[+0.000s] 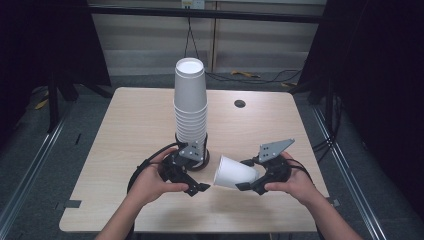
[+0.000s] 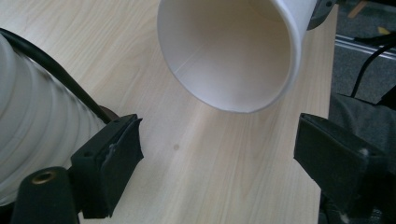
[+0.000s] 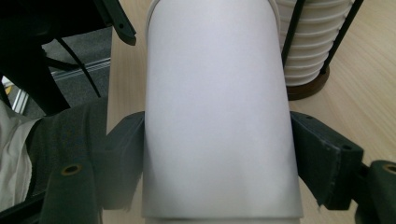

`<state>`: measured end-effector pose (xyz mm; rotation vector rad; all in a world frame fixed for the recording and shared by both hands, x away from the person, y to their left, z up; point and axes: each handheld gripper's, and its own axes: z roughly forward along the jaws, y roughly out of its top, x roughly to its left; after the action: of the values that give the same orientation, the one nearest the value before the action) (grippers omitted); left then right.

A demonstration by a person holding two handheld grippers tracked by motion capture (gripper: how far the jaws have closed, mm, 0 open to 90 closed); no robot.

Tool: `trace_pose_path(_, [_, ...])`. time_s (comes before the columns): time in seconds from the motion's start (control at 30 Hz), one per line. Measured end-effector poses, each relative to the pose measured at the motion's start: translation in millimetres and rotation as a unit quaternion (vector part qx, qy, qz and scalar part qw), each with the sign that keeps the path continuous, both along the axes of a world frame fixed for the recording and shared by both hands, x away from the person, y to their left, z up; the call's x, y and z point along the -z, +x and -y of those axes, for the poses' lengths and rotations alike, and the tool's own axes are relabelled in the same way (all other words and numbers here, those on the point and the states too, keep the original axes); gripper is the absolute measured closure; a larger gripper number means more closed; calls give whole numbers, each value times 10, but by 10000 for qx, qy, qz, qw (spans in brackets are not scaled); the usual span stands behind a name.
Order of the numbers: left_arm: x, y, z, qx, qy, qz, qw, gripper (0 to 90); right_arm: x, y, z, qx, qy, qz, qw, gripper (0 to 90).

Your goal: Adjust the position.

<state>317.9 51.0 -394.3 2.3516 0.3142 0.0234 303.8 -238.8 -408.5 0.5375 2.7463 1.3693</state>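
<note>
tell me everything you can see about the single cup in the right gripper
The single cup is plain white, apparently paper, and empty, with a thin rolled rim. It lies on its side, open mouth turned toward the left gripper. The right gripper clamps its wall between both black jaws, beside the cup stack.

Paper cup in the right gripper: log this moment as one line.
right gripper: shut on paper cup, held sideways | left gripper: open, facing cup mouth | cup stack: upright on table
</note>
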Motion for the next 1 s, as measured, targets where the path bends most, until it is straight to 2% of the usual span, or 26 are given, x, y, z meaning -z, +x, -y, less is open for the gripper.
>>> trace_pose_path(0.5, [38, -3, -9, -33, -285, -112, 9995, 148, -2, 7, -20, 6, 191, 70, 9998, 234])
trace_pose_path(0.63, [69, 0, -11, -43, -275, -124, 9995, 148, -9, -1, -23, 2, 218, 101, 9997, 234])
trace_pose_path(1.0, [71, -2, 27, -19, -558, -207, 9982, 148, -25, -19, -78, -115, 270, 122, 9995, 233])
